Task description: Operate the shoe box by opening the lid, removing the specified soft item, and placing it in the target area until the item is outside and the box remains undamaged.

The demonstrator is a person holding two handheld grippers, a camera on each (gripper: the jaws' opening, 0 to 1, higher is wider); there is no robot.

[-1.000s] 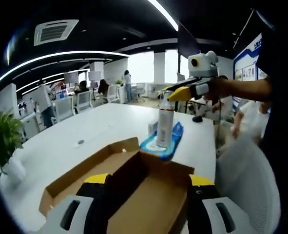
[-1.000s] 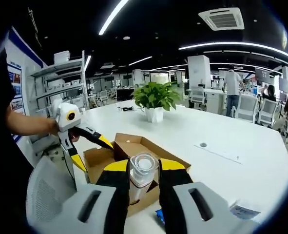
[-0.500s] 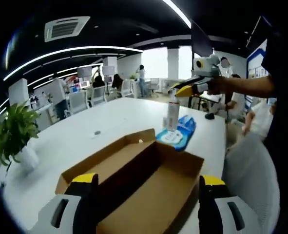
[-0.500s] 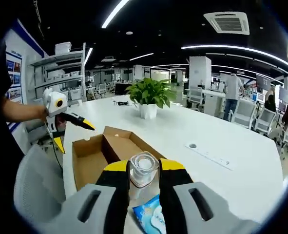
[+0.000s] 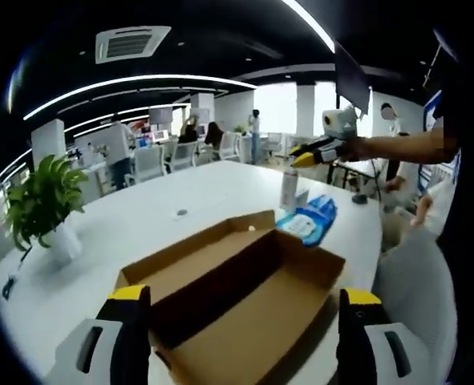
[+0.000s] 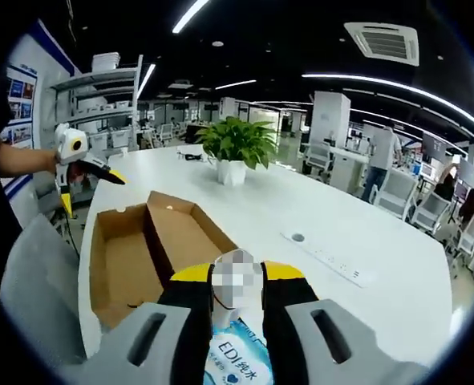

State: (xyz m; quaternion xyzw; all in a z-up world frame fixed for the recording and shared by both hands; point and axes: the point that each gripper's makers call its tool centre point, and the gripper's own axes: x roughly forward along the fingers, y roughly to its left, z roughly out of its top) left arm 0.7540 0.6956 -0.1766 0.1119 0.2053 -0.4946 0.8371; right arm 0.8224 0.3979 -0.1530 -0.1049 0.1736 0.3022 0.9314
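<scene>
Bottle (image 5: 289,189) now set by wipes (image 5: 309,224), right gripper (image 6: 237,293) still clenched on it; left gripper (image 5: 241,321) released, backed off box (image 5: 237,301).

The shoe box (image 5: 245,297) sat wide open on the white counter (image 5: 180,196), lid flap folded back on its left side. The left gripper (image 5: 245,341) had its fingers (image 5: 132,321) spread apart on either side of the box's near end. Farther off to the right, the right gripper (image 5: 321,148) was above a bottle (image 5: 289,191) standing beside a blue wipes pack (image 5: 309,220). A potted plant (image 5: 44,208) stood far left.
</scene>
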